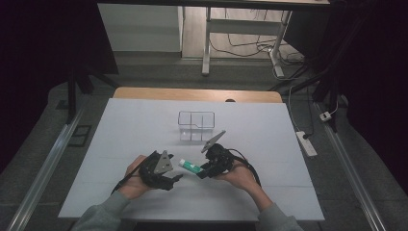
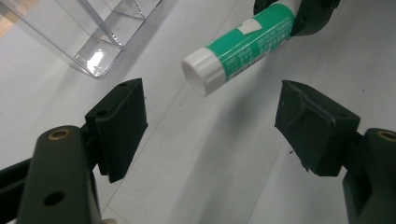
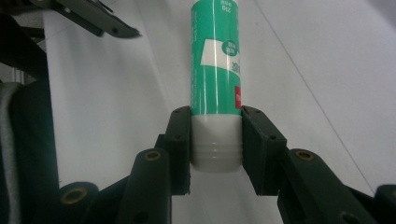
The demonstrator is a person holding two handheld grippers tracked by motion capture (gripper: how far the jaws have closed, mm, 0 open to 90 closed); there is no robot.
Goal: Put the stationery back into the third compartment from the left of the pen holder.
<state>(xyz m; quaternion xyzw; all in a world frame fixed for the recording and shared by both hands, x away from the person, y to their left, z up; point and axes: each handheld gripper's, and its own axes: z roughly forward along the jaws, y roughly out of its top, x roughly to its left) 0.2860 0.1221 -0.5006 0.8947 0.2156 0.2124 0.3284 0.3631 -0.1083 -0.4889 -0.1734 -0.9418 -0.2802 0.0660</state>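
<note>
Jaws of the right gripper (image 3: 215,140) hide the glue stick's (image 3: 215,60) white end.

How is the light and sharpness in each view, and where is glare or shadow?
High view: dim, dark corners, soft detail. Left gripper view: glare on the clear box; the glue stick is fairly sharp and casts a soft shadow. Right gripper view: bright streak along the stick; near jaws slightly blurred.
</note>
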